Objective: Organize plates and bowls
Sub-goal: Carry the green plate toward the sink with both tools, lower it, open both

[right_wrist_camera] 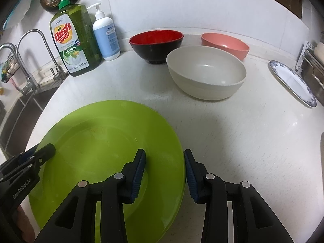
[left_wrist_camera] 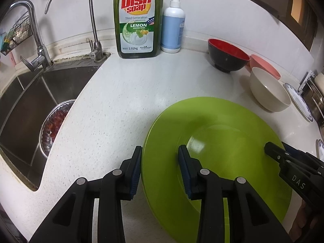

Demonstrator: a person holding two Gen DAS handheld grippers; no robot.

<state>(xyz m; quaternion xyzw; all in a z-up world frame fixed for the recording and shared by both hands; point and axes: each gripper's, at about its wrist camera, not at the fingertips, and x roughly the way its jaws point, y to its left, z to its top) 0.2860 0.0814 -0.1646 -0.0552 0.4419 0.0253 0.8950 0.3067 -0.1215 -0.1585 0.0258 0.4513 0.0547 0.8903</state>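
We have the green plate (left_wrist_camera: 218, 162) flat on the white worktop (left_wrist_camera: 113, 109), and we use it as our landmark. The left gripper (left_wrist_camera: 160, 168) straddles the plate's left rim and the right gripper (right_wrist_camera: 165, 172) straddles its right rim; each has 1 pad over the plate and 1 outside, with a clear gap, so both jaws are open and hold nothing yet. We judge that 2 opposite grips suit such a wide, shallow plate, because it would tilt from 1 side. Behind the plate wait 3 bowls: the cream bowl (right_wrist_camera: 206, 75) nearest, the red and black bowl (right_wrist_camera: 157, 44) and the pink bowl (right_wrist_camera: 224, 44) farther. A blue-patterned plate (right_wrist_camera: 293, 83) lies to the right of the green plate.
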